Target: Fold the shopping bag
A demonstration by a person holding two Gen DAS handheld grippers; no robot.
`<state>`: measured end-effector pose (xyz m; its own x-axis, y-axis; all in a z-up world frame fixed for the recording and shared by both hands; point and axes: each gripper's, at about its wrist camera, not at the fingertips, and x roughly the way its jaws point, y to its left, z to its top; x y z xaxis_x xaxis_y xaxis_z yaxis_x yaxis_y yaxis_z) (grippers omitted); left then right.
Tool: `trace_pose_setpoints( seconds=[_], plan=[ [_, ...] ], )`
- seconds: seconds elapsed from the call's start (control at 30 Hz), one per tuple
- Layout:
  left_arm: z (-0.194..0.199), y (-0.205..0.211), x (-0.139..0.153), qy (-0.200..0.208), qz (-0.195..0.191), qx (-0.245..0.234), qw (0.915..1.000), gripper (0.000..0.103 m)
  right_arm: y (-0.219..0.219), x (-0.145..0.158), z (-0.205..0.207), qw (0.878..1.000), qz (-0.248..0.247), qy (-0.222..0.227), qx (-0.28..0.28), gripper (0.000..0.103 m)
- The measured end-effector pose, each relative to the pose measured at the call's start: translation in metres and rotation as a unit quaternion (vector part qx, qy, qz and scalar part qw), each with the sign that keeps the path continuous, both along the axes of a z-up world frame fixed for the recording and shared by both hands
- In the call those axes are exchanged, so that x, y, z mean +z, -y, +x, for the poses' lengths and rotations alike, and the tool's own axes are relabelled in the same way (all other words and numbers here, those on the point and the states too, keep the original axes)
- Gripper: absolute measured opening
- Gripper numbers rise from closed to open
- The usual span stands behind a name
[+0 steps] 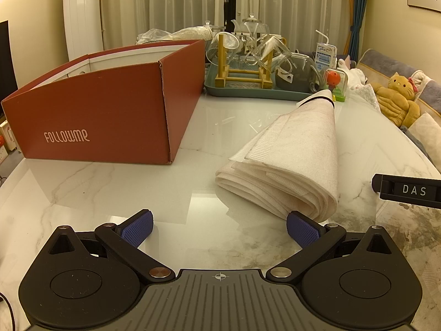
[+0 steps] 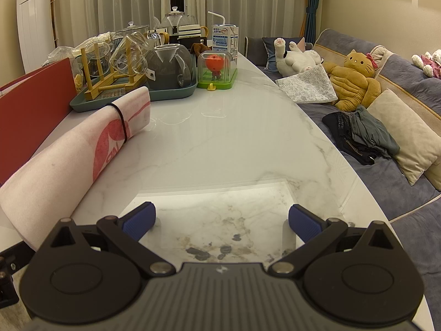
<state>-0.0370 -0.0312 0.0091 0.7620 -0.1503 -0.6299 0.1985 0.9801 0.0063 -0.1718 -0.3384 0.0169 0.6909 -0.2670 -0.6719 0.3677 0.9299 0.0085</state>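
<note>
Closest in the left wrist view is the left gripper [image 1: 220,230], low over the white table [image 1: 110,187]. Its two blue pads [image 1: 137,229] stand wide apart with nothing between them. Just past the right pad lies the shopping bag [image 1: 286,160]. It is already folded into a thick white bundle, with many soft layers showing at the near end. A thin black band [image 1: 326,99] goes around the far end. To the left sits a big red box [image 1: 104,115], and behind it a green tray [image 1: 248,89] full of glass cups.

In the right wrist view, the right gripper [image 2: 222,219] comes first, also spread wide and holding nothing. The bag [image 2: 63,160] lies to its left, long and rolled, with red print on it and the band [image 2: 121,122] near the far end.

The bag looks light, soft and floppy, not slippery. I think the loose layers could spring open, so the best place to pinch it is across the thick middle of the bundle, or close to the band.
</note>
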Motion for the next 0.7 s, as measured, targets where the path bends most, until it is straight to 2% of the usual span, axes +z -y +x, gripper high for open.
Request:
trace_pose_setpoints(
  seconds=[0.7],
  plan=[
    [0.0055, 0.0048, 0.0004, 0.000, 0.000, 0.006, 1.0000, 0.103, -0.0007, -0.0003, 0.0007, 1.000, 0.000, 0.000, -0.007, 0.103]
  ],
)
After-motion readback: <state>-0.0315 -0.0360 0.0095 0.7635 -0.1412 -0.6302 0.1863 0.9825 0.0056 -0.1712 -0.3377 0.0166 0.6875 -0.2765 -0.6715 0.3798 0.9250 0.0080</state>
